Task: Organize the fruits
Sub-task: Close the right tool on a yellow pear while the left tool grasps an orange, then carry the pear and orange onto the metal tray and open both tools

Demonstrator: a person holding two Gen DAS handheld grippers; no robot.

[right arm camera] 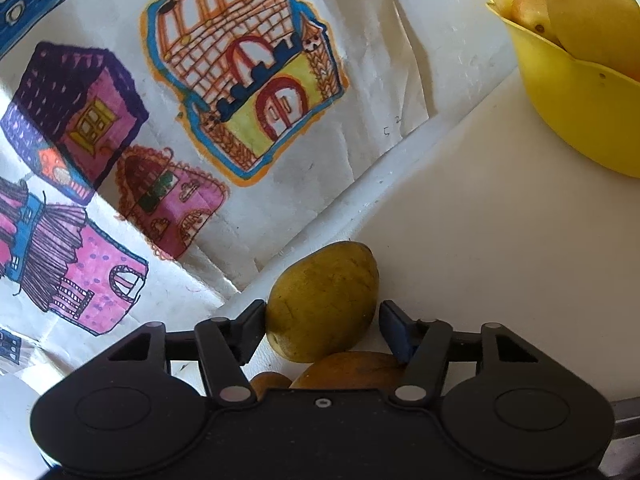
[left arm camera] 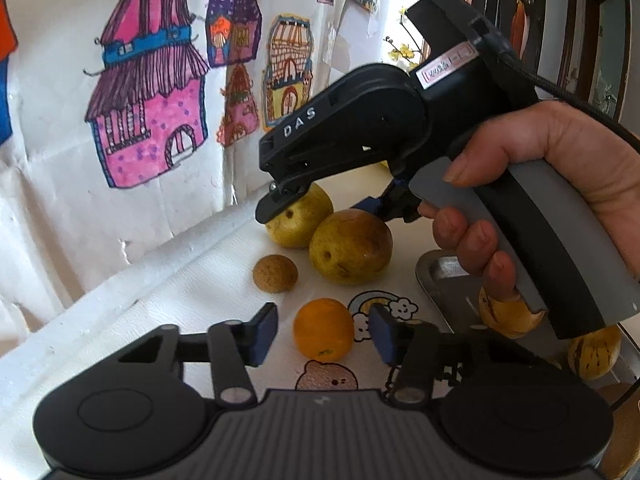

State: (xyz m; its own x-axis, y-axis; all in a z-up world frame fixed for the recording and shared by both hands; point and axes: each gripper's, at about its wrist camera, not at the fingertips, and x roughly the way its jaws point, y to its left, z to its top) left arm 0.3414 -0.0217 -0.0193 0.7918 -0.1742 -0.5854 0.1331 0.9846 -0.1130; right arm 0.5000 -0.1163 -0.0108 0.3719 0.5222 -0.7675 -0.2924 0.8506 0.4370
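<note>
Left gripper (left arm camera: 323,334): nearest the left wrist view, jaws open, blue pads either side of the orange, not touching it.
Orange (left arm camera: 324,329): on white tabletop (left arm camera: 168,300), between the left pads, over cartoon stickers.
Small brown fruit (left arm camera: 275,273): just beyond the orange, round, rough skin, apart from the rest.
Near green-brown fruit (left arm camera: 351,251): brown patches, touching the far one.
Far green fruit (right arm camera: 322,300): close to the wall edge, between the right pads; left pad at its skin, right pad a gap away.
Right gripper (right arm camera: 322,332): jaws open around the far green fruit, not clamped; seen from the left wrist view (left arm camera: 280,200) tilted down over it, held in right hand (left arm camera: 560,184).
Metal tray (left arm camera: 448,280): right of the fruits, striped yellow fruits (left arm camera: 592,354) on it, partly hidden by the handle.
Yellow bowl (right arm camera: 576,108): far right on tabletop, well apart, mangoes (right arm camera: 592,16) inside.
Wall: paper with coloured house drawings (right arm camera: 244,80).
</note>
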